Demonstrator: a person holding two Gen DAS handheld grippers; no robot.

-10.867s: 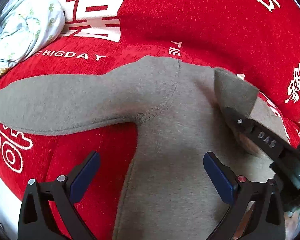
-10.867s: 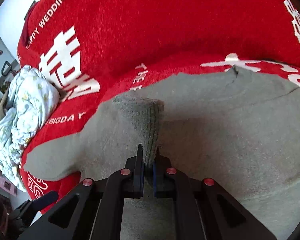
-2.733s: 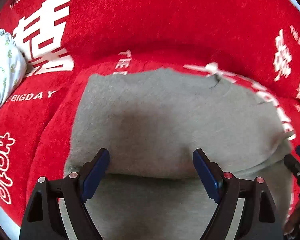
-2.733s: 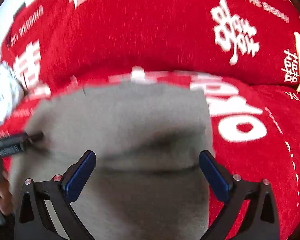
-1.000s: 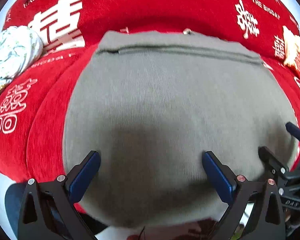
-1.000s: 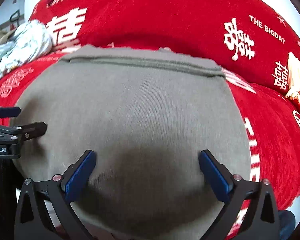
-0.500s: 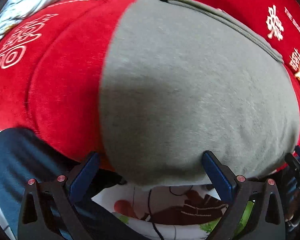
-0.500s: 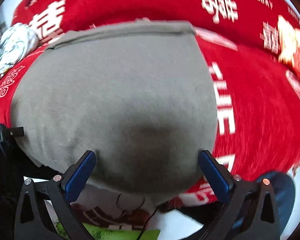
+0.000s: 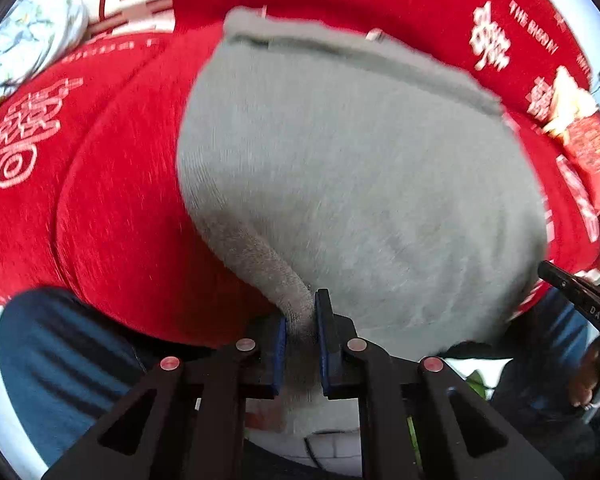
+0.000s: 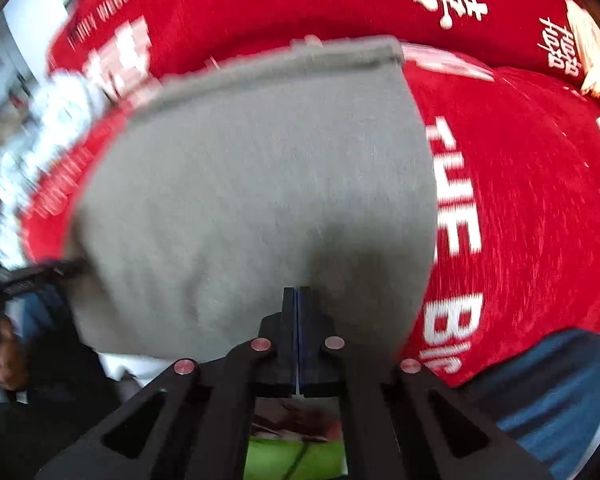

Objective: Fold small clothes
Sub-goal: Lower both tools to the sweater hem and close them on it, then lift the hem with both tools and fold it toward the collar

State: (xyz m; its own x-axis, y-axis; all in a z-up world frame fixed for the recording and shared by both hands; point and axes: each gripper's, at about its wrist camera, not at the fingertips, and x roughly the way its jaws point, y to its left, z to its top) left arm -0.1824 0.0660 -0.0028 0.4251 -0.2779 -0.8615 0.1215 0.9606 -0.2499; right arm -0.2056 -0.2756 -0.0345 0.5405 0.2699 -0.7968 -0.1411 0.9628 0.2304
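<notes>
A grey knit garment [image 9: 360, 180], folded into a rough rectangle, lies on the red cover and overhangs its front edge. My left gripper [image 9: 314, 300] is at the near left corner. Its jaws are closing, and a bunched fold of the grey hem [image 9: 296, 312] is squeezed between the blue pads. In the right wrist view my right gripper [image 10: 298, 292] is shut above the near hem of the garment [image 10: 260, 200], pads together, with no cloth visible between them. The right gripper's black finger [image 9: 580, 296] shows at the garment's right corner.
The red cover [image 9: 100, 220] with white lettering drops off at the front edge. A person's blue-trousered legs [image 9: 60, 360] [image 10: 540, 392] stand just below it. A pale floral cloth bundle [image 9: 28, 40] lies far left. A red-and-gold item [image 9: 588, 148] lies far right.
Half a second ago both grippers stood wide open over the garment's near hem. Now both are closed, the left pinching a fold of the hem. Both views have shifted slightly.
</notes>
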